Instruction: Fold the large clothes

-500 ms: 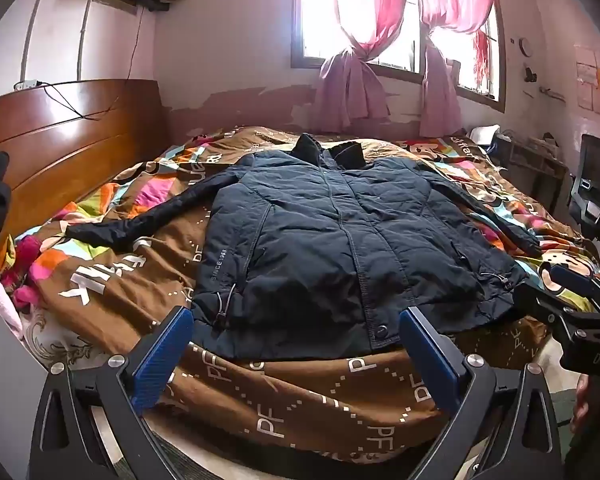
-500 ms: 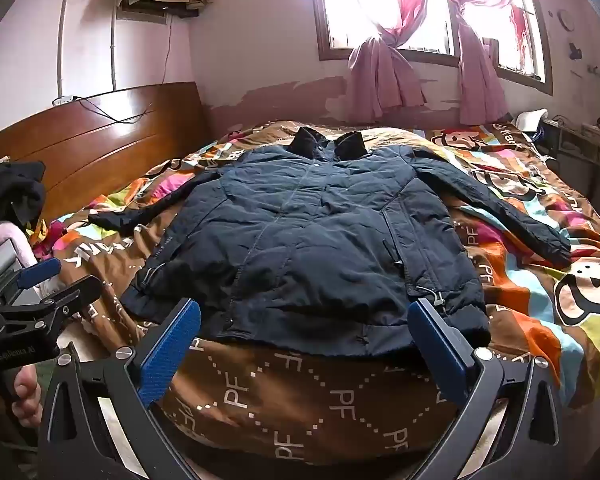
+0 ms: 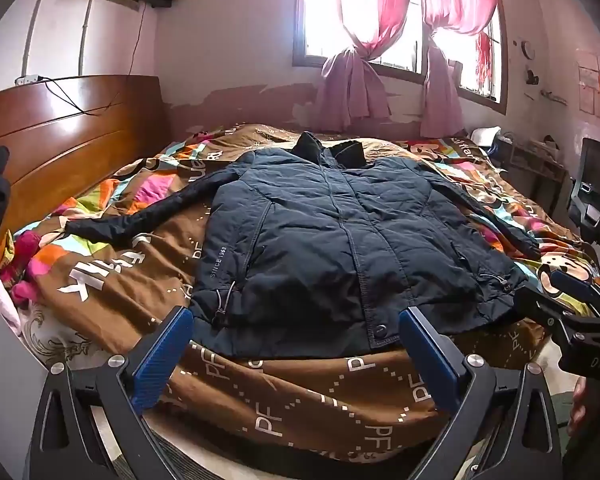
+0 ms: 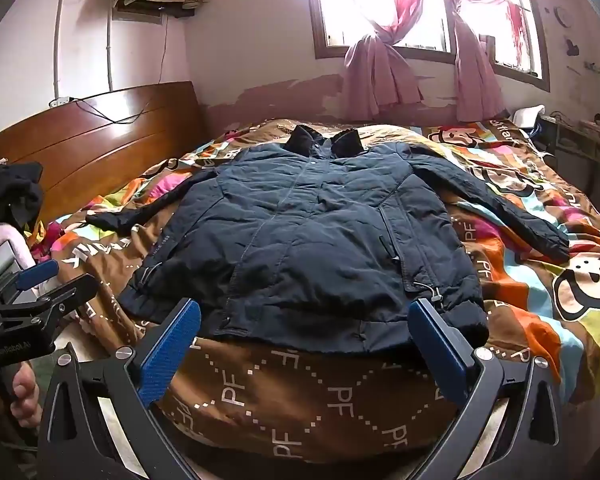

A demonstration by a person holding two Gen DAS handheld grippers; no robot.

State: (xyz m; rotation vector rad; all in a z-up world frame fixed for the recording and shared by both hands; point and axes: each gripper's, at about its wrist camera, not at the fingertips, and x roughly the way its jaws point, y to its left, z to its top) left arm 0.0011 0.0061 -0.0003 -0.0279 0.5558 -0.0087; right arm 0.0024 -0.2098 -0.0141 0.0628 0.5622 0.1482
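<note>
A dark navy padded jacket (image 3: 331, 240) lies flat and zipped on the bed, collar toward the window, both sleeves spread out; it also shows in the right wrist view (image 4: 311, 240). My left gripper (image 3: 296, 344) is open and empty, just short of the jacket's hem at the bed's near edge. My right gripper (image 4: 303, 340) is open and empty, also facing the hem. The right gripper shows at the right edge of the left wrist view (image 3: 571, 312), and the left gripper at the left edge of the right wrist view (image 4: 40, 292).
The bed has a brown and multicoloured printed cover (image 3: 300, 400). A wooden headboard (image 3: 68, 128) runs along the left, with dark clothing (image 4: 8, 196) piled by it. A window with pink curtains (image 3: 383, 40) is behind. A chair (image 3: 595, 196) stands at the right.
Both grippers have barely moved; the view sits very slightly closer to the jacket's hem. The jacket has not moved.
</note>
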